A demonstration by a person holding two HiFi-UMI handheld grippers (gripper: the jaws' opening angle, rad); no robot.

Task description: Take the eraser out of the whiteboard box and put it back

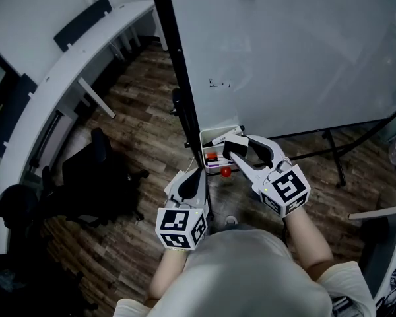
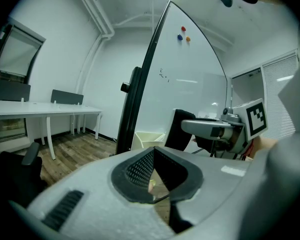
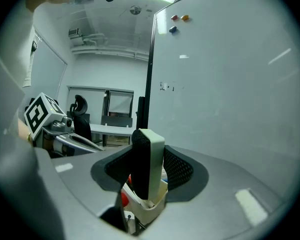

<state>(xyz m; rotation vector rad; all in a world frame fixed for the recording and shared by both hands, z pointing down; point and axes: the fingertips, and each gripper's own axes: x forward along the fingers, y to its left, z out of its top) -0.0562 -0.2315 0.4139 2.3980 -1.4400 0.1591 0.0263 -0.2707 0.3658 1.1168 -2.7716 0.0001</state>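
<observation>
The eraser (image 3: 148, 165), a white block with a black felt face, stands upright between the pads of my right gripper (image 3: 147, 154), which is shut on it. In the head view the eraser (image 1: 233, 150) hangs just above the white whiteboard box (image 1: 208, 136) fixed at the board's lower left corner. The box (image 3: 151, 211) shows right under the eraser, with something red inside it. My left gripper (image 1: 197, 174) sits lower left of the box, apart from it. Its pads (image 2: 140, 169) meet at the tips with nothing between them.
The whiteboard (image 1: 290, 51) stands on a black post (image 1: 175, 51) with legs spreading over the wood floor. A curved white desk (image 1: 66, 61) and a black chair (image 1: 96, 177) lie to the left. A small red ball (image 1: 225, 172) shows just below the box.
</observation>
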